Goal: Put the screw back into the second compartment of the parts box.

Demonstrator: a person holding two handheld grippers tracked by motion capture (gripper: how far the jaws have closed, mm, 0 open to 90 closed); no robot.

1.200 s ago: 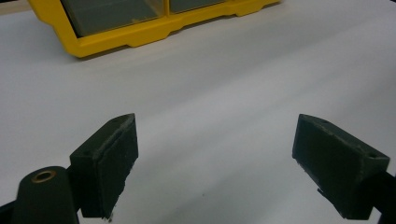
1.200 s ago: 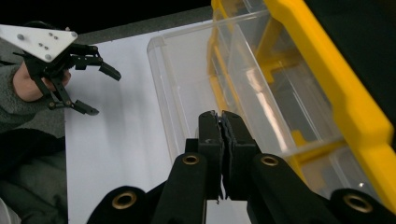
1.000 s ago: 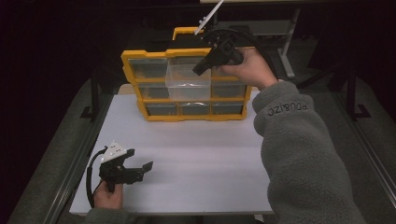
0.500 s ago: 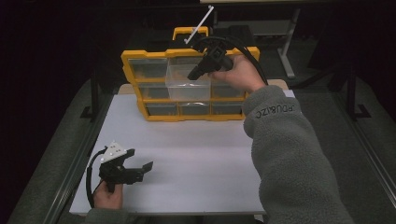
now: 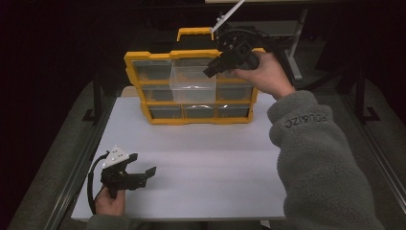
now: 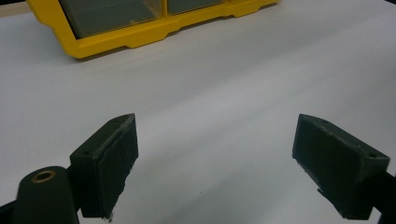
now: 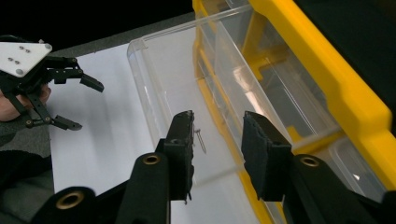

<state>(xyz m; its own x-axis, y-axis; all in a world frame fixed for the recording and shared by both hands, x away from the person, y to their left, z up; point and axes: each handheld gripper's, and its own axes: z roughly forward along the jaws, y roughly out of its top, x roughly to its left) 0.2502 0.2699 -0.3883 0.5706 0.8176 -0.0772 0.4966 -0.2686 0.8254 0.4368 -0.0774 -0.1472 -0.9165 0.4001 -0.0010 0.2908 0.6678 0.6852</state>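
A yellow organizer with clear drawers stands at the back of the white table. Its middle clear drawer is pulled out. My right gripper hovers over the drawer's right side, jaws a little apart and holding nothing. In the right gripper view the gripper points down into the drawer, where a small thin metal pin shows beside the left jaw. My left gripper rests open near the table's front left corner, far from the organizer, with bare table between its jaws.
The organizer's carrying handle sticks up at the back. A metal frame leg stands behind the table on the right. A grey sleeve crosses the table's right side. The left gripper also appears in the right gripper view.
My right gripper swayed a little left and back again above the pulled-out drawer. The left gripper has stayed still.
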